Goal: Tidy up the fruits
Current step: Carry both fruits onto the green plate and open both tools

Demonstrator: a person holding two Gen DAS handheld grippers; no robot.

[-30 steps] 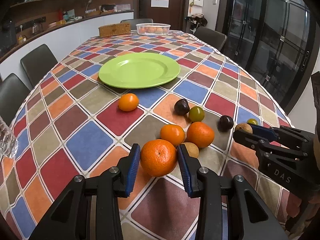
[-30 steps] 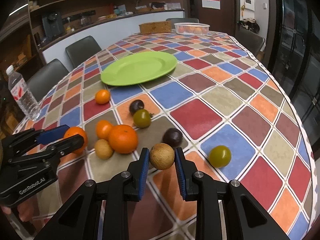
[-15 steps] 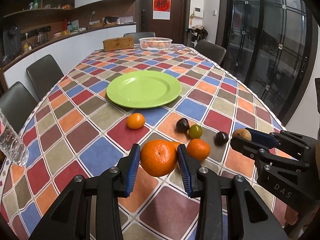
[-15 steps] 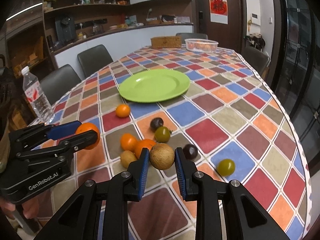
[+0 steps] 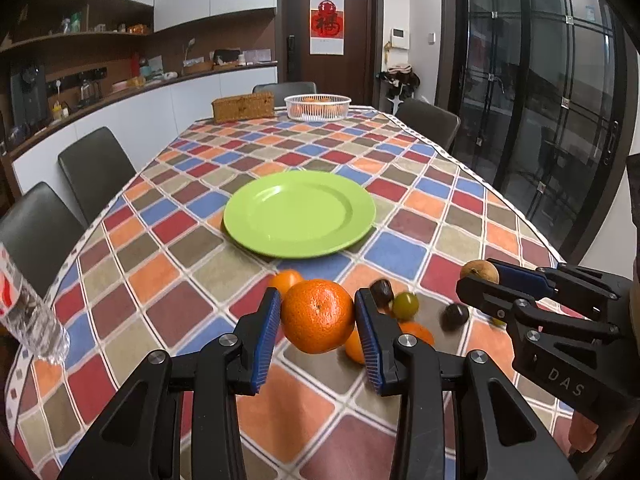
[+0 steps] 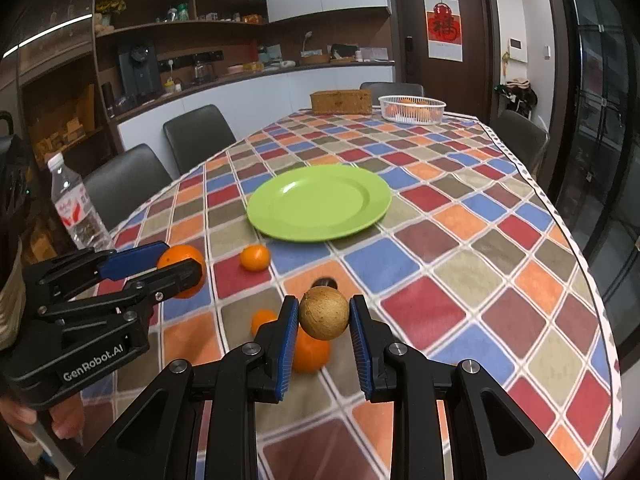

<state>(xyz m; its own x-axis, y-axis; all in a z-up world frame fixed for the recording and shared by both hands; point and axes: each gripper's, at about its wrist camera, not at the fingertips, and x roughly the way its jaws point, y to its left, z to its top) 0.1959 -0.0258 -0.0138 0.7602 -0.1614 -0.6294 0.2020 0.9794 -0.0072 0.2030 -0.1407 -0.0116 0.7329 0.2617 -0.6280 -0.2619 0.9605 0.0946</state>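
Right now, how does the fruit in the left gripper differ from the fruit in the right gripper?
The orange in the left gripper is bright orange with glossy skin; the brown fruit in the right gripper is tan and matte. The orange looks larger. Both are round, clamped between blue pads and held above the table.

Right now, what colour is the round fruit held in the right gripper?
Tan-brown with a dull, speckled skin. The round fruit shows best in the right wrist view, clamped in the right gripper.
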